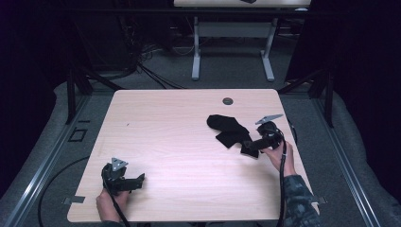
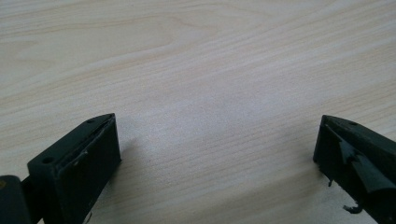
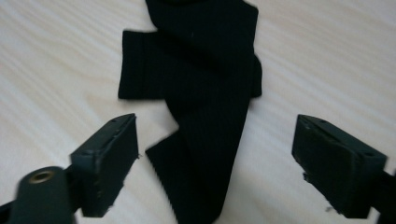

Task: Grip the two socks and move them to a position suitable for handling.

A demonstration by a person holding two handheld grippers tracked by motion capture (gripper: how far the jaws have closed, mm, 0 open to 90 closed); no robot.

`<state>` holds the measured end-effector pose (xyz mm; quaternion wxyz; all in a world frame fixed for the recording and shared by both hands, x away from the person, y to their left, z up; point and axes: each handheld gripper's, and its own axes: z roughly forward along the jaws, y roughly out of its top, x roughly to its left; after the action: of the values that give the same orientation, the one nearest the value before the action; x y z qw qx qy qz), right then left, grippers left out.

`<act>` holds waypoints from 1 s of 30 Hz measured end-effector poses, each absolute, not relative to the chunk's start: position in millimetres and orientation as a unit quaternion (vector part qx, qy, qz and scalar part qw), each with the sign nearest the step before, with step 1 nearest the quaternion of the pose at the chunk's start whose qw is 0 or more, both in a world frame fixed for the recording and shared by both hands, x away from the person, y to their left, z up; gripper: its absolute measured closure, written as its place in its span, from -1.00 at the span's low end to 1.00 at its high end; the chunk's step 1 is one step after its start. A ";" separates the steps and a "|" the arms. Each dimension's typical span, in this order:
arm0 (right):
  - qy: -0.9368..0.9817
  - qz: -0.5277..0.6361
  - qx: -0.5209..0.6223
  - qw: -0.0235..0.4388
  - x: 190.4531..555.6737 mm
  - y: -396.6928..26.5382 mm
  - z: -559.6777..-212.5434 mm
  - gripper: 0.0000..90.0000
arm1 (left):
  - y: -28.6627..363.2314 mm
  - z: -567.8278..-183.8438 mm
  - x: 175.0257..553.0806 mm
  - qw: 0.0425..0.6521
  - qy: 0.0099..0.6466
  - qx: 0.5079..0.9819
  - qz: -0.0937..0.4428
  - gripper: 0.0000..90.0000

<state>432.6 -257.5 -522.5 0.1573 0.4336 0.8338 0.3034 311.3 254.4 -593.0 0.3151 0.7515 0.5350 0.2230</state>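
A black sock-like cloth point(image 1: 227, 128) lies crumpled on the right half of the light wooden table point(image 1: 165, 123). In the right gripper view the cloth point(image 3: 196, 79) shows as two overlapping ribbed pieces, and one strip runs down between the jaws. My right gripper point(image 1: 249, 144) hovers at the cloth's near right end, and its jaws point(image 3: 219, 163) stand wide on either side of that strip without pressing it. My left gripper point(image 1: 138, 181) rests at the table's near left, open point(image 2: 217, 135) over bare wood with nothing between its jaws.
A round cable hole point(image 1: 228, 100) sits near the table's far edge. Beyond it stands another desk with white legs point(image 1: 196, 56). Dark curtains and black frame struts flank both sides. A cable trails from each gripper toward the near edge.
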 end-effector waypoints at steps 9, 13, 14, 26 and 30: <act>0.848 0.288 0.413 0.161 478.0 -225.9 -518.2 -0.07 | 253.9 -593.1 311.8 0.317 0.534 0.752 0.223 -0.99; 0.858 0.274 0.398 0.175 489.5 -212.4 -525.4 0.07 | 253.9 -593.1 311.8 0.317 0.533 0.752 0.222 -0.99; 0.863 0.270 0.393 0.170 492.9 -209.2 -530.2 0.08 | 253.9 -593.1 311.9 0.317 0.533 0.752 0.222 -0.99; 0.868 0.240 0.406 0.153 504.8 -202.4 -551.0 0.74 | 253.8 -593.1 311.8 0.317 0.534 0.752 0.222 -0.99; 0.863 0.251 0.410 0.152 503.3 -205.4 -550.4 0.93 | 253.8 -593.1 311.8 0.317 0.533 0.752 0.222 -0.99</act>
<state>503.3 -205.4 -550.4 0.1517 0.4104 0.8633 0.2514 311.8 253.8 -593.1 0.3170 0.7520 0.5335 0.2223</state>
